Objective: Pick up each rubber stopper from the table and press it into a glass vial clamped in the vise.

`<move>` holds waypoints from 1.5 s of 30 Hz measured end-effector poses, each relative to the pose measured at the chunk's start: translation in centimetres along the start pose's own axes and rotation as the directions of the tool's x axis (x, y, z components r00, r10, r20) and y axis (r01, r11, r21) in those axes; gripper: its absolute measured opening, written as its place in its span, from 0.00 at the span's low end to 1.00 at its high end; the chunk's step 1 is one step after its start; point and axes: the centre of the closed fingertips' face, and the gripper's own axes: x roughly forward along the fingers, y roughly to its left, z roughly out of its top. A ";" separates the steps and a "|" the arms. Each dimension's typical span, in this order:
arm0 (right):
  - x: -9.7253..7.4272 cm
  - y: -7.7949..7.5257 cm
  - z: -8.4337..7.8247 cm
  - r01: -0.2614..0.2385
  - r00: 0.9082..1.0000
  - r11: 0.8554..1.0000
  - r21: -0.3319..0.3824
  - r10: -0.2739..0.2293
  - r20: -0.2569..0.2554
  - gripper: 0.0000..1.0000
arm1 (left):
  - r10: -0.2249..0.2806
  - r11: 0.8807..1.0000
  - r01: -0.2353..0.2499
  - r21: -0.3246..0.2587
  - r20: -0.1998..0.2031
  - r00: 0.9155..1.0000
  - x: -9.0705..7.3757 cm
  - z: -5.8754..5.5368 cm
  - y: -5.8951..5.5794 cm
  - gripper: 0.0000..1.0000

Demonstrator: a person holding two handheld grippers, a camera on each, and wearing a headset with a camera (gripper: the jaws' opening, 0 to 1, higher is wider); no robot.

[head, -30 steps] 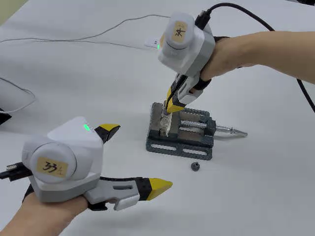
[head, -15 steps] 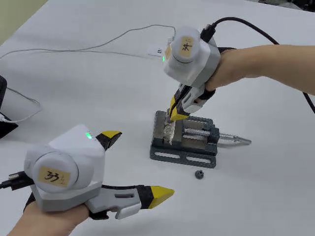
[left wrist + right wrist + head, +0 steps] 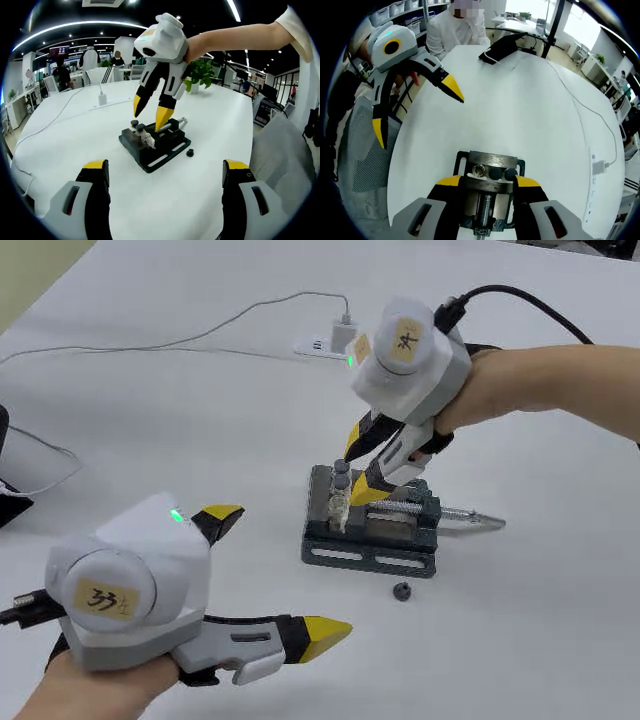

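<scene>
I see open-plan office bg: ceiling strip lights (image 3: 234,10), potted plant (image 3: 200,75) past white table (image 3: 210,115), mesh chair (image 3: 285,150) on rt, desks (image 3: 50,82) far left, bright windows (image 3: 590,25).

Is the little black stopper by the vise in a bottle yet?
No, it's out: the stopper lies loose on the table beside the vise.

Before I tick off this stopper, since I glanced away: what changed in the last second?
The right hand-held gripper opened and lifted off the vise, leaving a stopper seated in a vial. The left hand-held gripper stayed open and hovering; the loose stopper stayed on the table.
</scene>
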 end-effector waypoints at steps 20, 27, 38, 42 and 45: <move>-2.9 3.8 -4.2 0.095 0.979 0.975 0.200 -0.128 0.158 0.67 | -0.009 1.000 0.009 0.027 0.011 1.000 -0.2 1.9 0.1 0.94; -4.0 6.1 -6.6 0.133 0.960 0.946 0.295 -0.197 0.197 0.85 | -0.015 0.998 0.016 0.058 -0.007 1.000 -0.1 2.0 -0.4 0.94; -5.0 9.4 -9.1 0.147 0.943 0.903 0.405 -0.251 0.218 0.99 | -0.040 0.995 0.044 0.093 -0.046 0.998 0.1 1.6 -1.4 0.94; -5.2 10.3 -9.4 0.151 0.936 0.895 0.419 -0.266 0.230 0.99 | -0.068 0.989 0.080 0.127 -0.096 0.993 0.5 1.0 -1.9 0.94; -5.4 10.6 -9.6 0.153 0.929 0.888 0.433 -0.279 0.242 0.99 | -0.099 0.982 0.120 0.149 -0.141 0.985 0.9 0.6 -2.3 0.92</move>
